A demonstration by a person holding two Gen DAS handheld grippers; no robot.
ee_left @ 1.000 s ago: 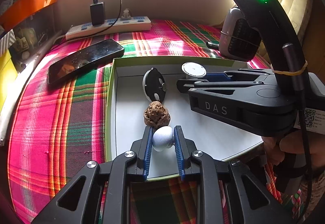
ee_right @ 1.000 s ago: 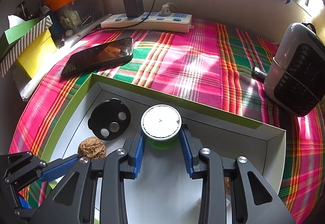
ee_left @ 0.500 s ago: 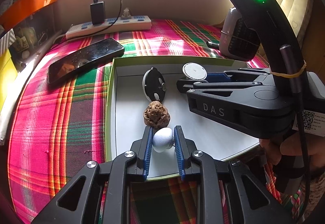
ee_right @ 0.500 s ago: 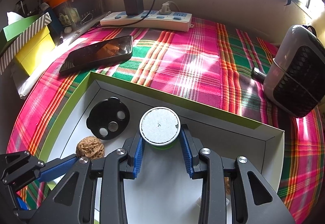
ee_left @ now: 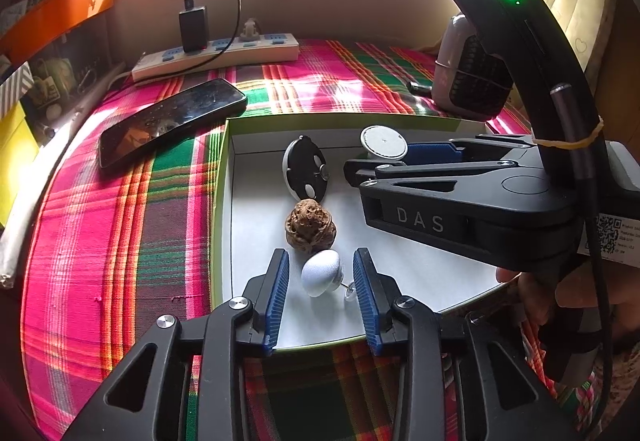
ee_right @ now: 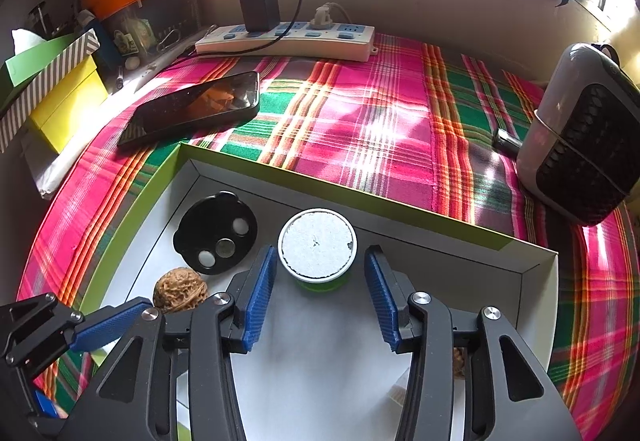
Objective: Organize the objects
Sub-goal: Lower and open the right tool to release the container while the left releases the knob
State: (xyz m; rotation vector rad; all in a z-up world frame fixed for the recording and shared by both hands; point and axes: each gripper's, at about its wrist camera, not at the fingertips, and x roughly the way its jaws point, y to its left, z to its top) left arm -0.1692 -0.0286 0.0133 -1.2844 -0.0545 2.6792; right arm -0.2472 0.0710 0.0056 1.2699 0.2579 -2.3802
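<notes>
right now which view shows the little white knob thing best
The left wrist view. The white knob lies in the box between the open fingers of the left hand-held gripper, whole, just in front of the walnut. In the right wrist view it does not show; only a blue left finger does.

Landmark: shallow box [ee_left: 222, 177], green rim, white floor.
Box left side: black disc [ee_left: 305, 173], walnut [ee_left: 310, 226] and white knob [ee_left: 320, 272] stand in a row along the left wall.
Box far wall: white-lidded tub [ee_right: 317, 246] stands just inside it.
Box centre and right floor: bare in the right wrist view.
Left of box: phone [ee_right: 192, 107] on plaid cloth [ee_right: 360, 121].
Beyond box: power strip [ee_right: 286, 41] against the wall; open cloth between.
Right of box: small heater [ee_right: 580, 137].
</notes>
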